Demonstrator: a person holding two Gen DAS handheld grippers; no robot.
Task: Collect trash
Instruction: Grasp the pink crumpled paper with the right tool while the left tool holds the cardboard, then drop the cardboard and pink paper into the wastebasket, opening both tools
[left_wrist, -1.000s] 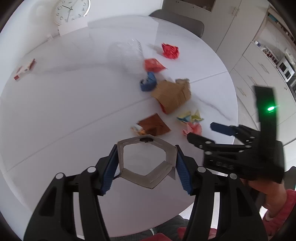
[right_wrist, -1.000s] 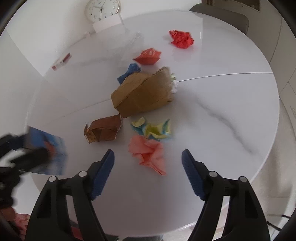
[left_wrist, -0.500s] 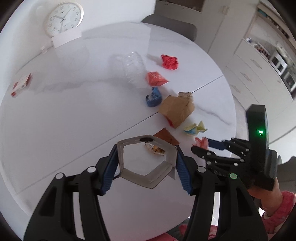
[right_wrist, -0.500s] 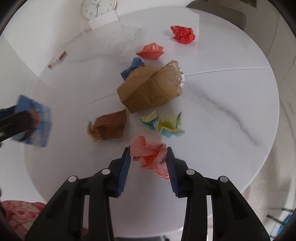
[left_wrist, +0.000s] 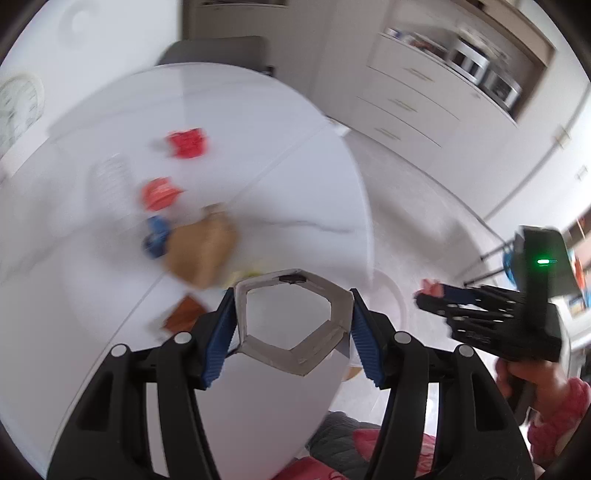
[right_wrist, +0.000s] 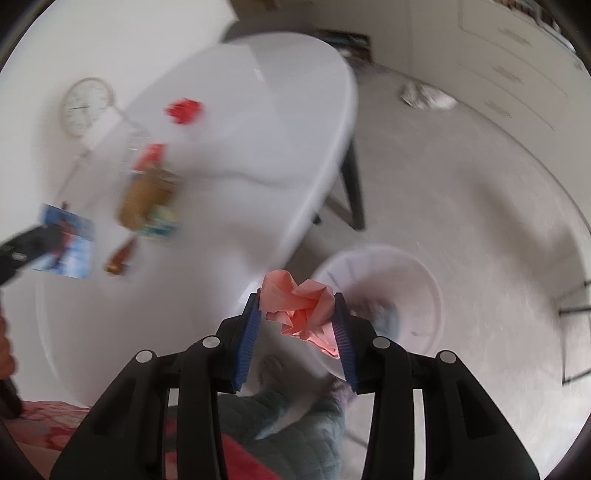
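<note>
Right wrist view, jaws clamping pink paper wad (right_wrist: 301, 308), no clear long axis

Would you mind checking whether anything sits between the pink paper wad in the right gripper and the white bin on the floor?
Nothing visible does: the pink paper wad hangs beside the white bin, whose mouth is open.

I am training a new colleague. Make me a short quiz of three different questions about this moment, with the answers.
1. True or false: the right claw holds crumpled pink paper.
2. What does the left claw grip? A) a bottle B) an open cardboard box C) nothing
3. Fill in: beside the table, on the floor, stands a white ____.

Key: 1 true; 2 B; 3 bin.
</note>
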